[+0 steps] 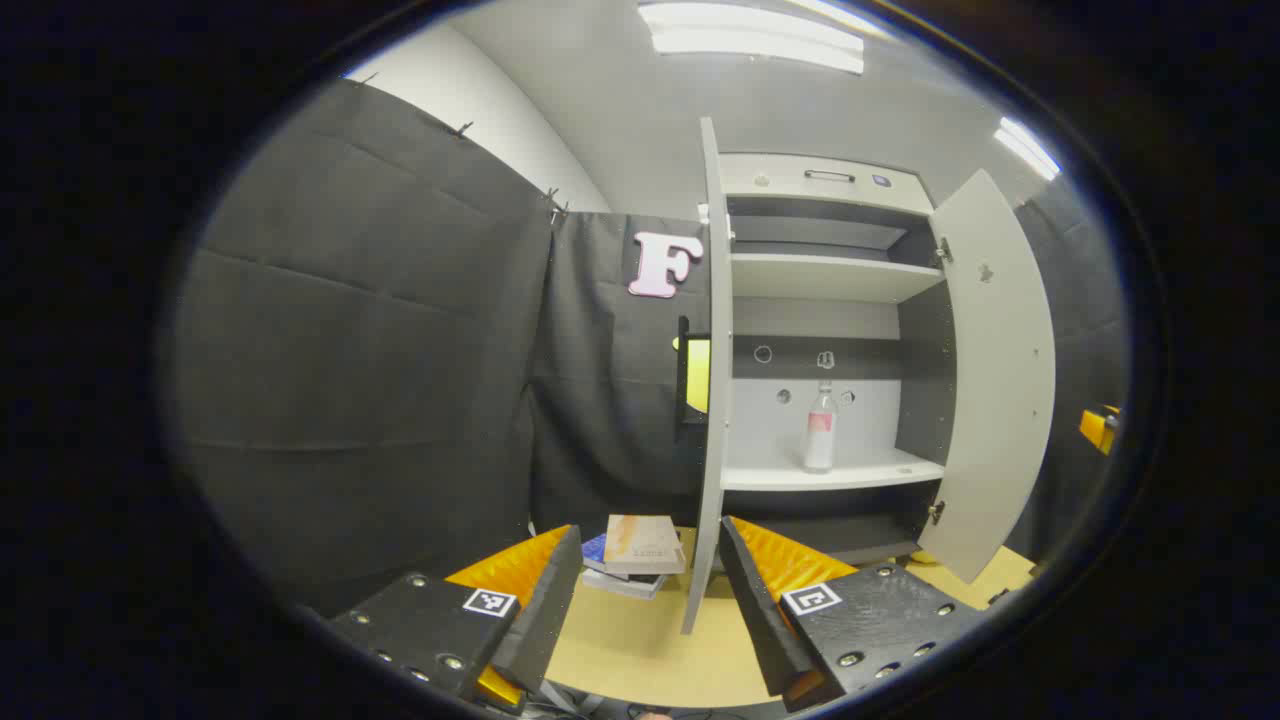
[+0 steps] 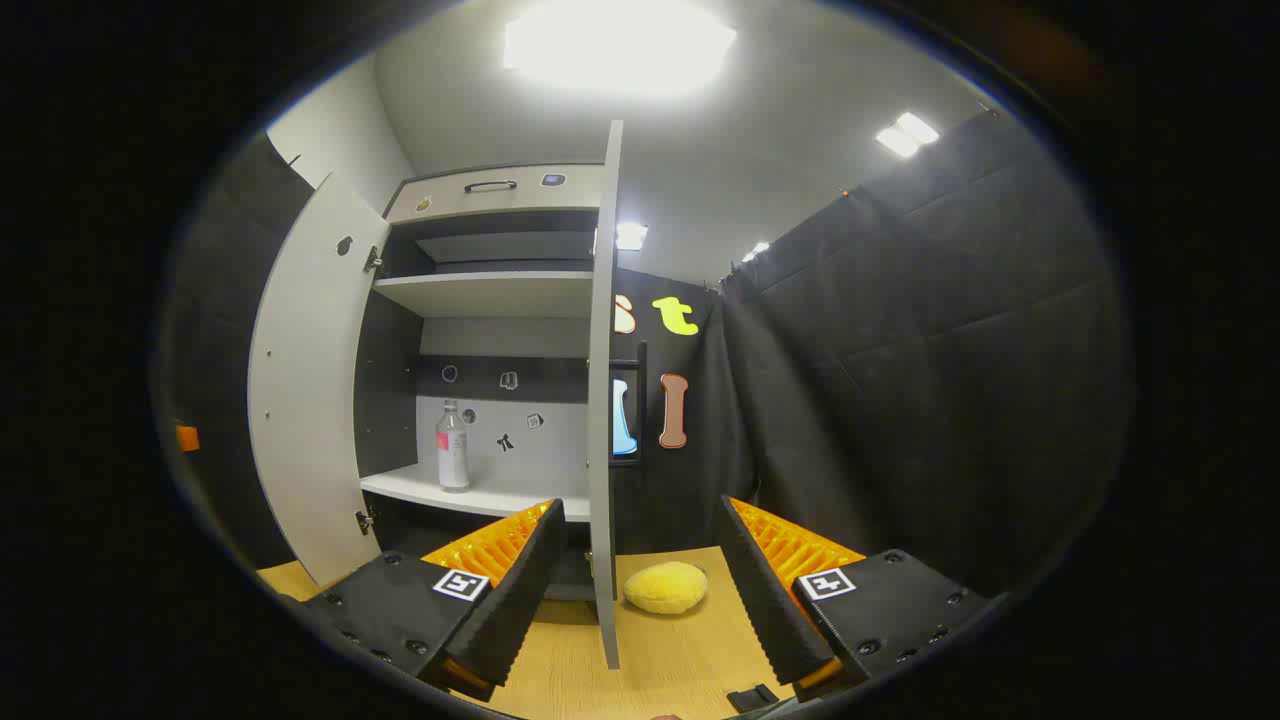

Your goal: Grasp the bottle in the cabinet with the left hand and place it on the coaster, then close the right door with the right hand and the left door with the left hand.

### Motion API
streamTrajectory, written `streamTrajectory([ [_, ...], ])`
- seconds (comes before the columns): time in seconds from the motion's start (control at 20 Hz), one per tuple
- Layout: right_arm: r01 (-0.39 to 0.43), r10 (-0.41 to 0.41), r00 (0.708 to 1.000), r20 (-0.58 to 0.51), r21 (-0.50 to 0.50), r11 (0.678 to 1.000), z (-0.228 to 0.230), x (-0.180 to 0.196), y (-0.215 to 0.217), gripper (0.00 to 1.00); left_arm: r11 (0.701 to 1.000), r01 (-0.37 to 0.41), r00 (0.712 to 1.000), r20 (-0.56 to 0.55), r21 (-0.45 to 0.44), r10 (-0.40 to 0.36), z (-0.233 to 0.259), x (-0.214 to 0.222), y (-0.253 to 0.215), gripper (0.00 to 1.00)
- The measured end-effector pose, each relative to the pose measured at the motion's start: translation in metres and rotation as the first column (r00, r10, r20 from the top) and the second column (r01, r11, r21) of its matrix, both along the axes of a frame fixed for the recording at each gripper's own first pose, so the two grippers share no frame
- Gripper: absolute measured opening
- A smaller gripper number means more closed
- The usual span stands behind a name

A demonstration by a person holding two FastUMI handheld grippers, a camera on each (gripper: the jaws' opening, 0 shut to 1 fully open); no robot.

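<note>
A clear bottle with a pinkish label stands upright on the lower shelf of a grey cabinet. Both cabinet doors stand open. In the left gripper view the left door is seen edge-on and the right door swings out wide. My left gripper is open and holds nothing, well short of the cabinet, with the bottle ahead and to the right. In the right gripper view the bottle is at the left, and the right door is edge-on just ahead. My right gripper is open and holds nothing.
A small stack of books lies on the wooden tabletop left of the left door. A yellow rounded lump lies on the tabletop by the right door's foot. Black cloth walls close in both sides. An orange part of the other gripper shows at the far right.
</note>
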State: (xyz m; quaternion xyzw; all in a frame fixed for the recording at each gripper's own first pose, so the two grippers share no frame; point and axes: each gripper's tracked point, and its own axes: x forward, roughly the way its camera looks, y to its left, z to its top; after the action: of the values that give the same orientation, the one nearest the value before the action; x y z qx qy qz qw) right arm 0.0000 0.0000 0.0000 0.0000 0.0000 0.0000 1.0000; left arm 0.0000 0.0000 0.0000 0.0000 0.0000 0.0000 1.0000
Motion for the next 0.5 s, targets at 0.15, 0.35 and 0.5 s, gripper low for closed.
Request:
streamTrajectory([
  [0.15, 0.002, -0.002, 1.0, 0.0, -0.001, 1.0, -0.0009, 0.0032, 0.001, 0.96, 1.0, -0.003, 1.0, 0.0, 0.003, 0.003, -0.0025, 0.0025, 0.0015, 0.87],
  [0.35, 0.002, -0.002, 1.0, -0.002, 0.003, 1.0, -0.0039, 0.0053, 0.0028, 0.94, 1.0, 0.003, 1.0, -0.006, -0.002, -0.003, -0.0039, 0.005, 0.0003, 0.87],
  [0.5, 0.005, -0.005, 1.0, 0.0, 0.007, 1.0, -0.0055, 0.0064, 0.0015, 0.94, 1.0, 0.011, 1.0, -0.007, -0.006, -0.011, -0.0042, 0.0073, -0.001, 0.87],
])
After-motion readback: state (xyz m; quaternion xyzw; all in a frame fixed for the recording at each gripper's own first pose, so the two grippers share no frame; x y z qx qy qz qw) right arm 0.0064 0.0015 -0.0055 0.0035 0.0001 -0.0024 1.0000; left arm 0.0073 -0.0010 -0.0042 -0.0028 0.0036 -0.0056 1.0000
